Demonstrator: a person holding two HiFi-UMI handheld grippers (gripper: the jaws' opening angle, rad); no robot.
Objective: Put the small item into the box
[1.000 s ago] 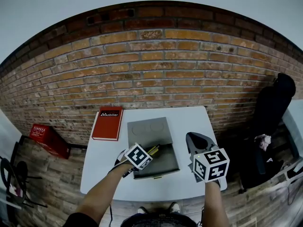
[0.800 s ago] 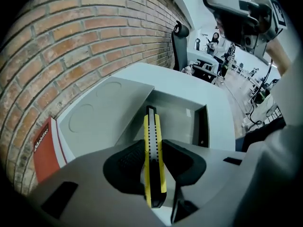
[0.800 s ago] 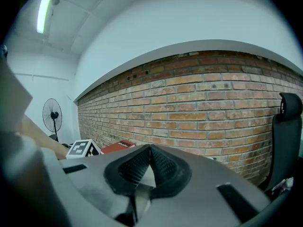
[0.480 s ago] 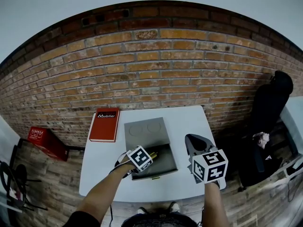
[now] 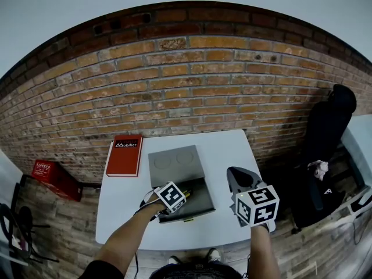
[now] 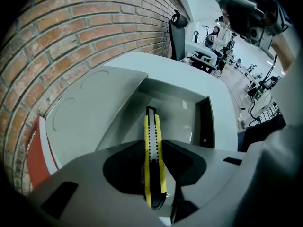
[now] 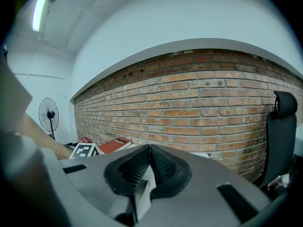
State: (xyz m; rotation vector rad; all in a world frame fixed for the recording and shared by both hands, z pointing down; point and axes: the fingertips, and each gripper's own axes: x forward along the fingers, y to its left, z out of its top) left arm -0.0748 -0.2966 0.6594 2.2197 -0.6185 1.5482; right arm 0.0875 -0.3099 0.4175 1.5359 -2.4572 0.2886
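Observation:
A yellow and black utility knife (image 6: 152, 160) is clamped between the pads of my left gripper (image 6: 154, 148), its tip pointing over the open grey box (image 6: 182, 110). In the head view the left gripper (image 5: 181, 195) hovers at the box's (image 5: 200, 205) near left side, and the knife (image 5: 186, 193) pokes over the inside. The box's lid (image 5: 174, 161) lies folded back toward the wall. To the right of the box, above the table, my right gripper (image 5: 233, 173) is shut and holds nothing; its pads meet in its own view (image 7: 150, 150).
The box sits on a white table (image 5: 232, 153) that stands against a brick wall (image 5: 192, 92). A red book (image 5: 124, 155) lies at the table's far left. On the floor to the left is a red crate (image 5: 52, 178), and a black office chair (image 5: 325, 127) stands to the right.
The head view has shifted a little, so the table sits slightly lower and further left. Both grippers stay where they were beside the box, and the knife is still gripped.

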